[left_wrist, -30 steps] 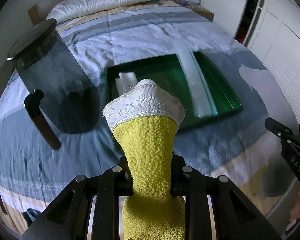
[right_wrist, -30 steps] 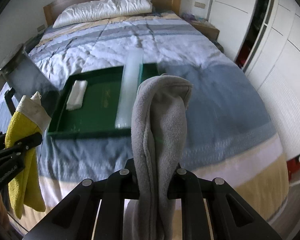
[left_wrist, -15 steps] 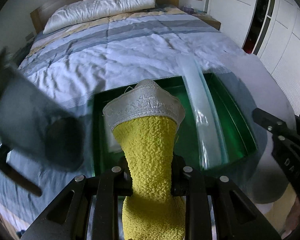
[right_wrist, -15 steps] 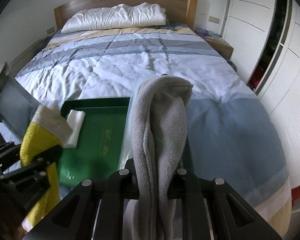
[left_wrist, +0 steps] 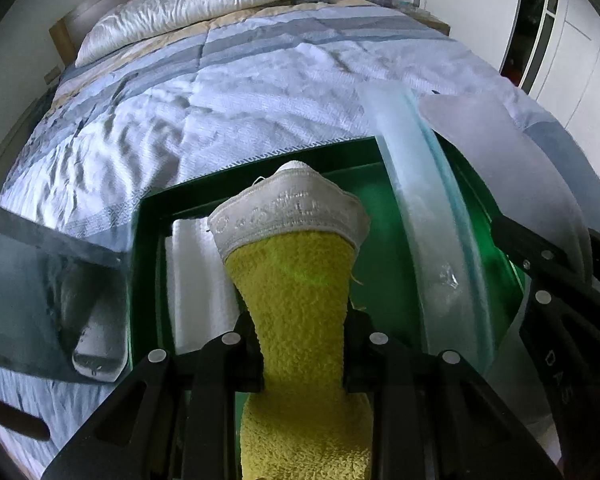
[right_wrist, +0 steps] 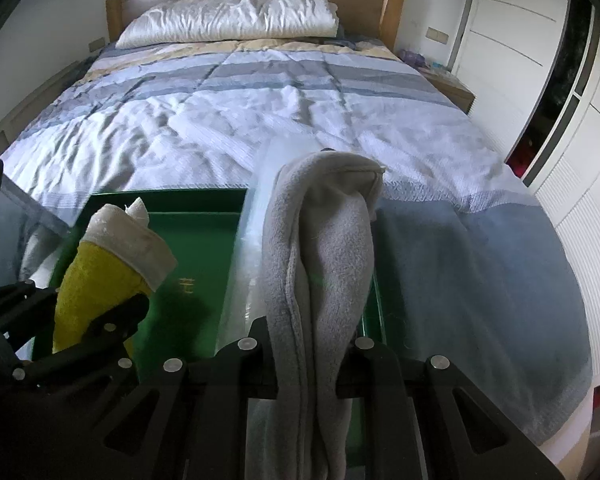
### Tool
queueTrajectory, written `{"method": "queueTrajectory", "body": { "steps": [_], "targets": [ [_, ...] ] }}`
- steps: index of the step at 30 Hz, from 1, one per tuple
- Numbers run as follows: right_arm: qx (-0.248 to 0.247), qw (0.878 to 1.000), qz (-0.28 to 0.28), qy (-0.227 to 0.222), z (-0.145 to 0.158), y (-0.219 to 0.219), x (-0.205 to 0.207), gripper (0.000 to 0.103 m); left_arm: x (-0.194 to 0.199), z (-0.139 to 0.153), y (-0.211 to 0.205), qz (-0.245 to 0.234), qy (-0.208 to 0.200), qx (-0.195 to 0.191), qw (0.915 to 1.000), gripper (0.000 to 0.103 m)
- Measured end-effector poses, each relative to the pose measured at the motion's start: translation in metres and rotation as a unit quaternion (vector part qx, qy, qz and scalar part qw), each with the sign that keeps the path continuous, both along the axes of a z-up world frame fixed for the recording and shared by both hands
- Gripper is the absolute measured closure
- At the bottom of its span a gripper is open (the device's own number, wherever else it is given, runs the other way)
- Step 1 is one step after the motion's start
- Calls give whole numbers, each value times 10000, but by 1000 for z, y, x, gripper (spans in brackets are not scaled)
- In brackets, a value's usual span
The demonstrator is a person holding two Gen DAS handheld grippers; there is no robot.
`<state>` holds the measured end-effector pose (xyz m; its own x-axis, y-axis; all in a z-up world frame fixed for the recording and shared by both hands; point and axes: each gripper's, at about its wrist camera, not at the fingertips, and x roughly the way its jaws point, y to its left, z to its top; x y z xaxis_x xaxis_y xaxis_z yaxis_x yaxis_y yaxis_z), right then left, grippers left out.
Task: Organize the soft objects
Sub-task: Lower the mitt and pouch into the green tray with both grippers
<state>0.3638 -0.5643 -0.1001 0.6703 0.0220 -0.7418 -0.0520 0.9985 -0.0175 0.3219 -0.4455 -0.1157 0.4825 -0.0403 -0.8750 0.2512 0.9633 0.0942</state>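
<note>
Left gripper (left_wrist: 300, 344): pinched on a yellow towel (left_wrist: 296, 292) with a white border, held over the tray.
Right gripper (right_wrist: 308, 356): pinched on a grey towel (right_wrist: 324, 248), held at the tray's 3 o'clock side.
Change: both grippers have been brought lower and closer; the green tray (left_wrist: 380, 208) now fills each view.
White cloth (left_wrist: 196, 280): lying in the tray at 9 o'clock.
Clear divider (left_wrist: 424, 216): laid across the tray, 12 to 6.
Bed (right_wrist: 260, 120): beyond the tray.
Meaning: placing is judged imminent.

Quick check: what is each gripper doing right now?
Left gripper: shut on the yellow towel.
Right gripper: shut on the grey towel.
</note>
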Motion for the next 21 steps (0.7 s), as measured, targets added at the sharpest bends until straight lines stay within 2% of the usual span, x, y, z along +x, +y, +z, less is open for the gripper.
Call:
{"method": "queueTrajectory", "body": {
  "steps": [8, 21],
  "targets": [
    [-88, 9998, 98, 124, -20, 7, 18, 88, 6, -13, -3, 70, 74, 92, 9999, 78],
    [-67, 9998, 177, 89, -32, 9, 37, 88, 17, -21, 5, 302, 113, 71, 9995, 78]
  ]
}}
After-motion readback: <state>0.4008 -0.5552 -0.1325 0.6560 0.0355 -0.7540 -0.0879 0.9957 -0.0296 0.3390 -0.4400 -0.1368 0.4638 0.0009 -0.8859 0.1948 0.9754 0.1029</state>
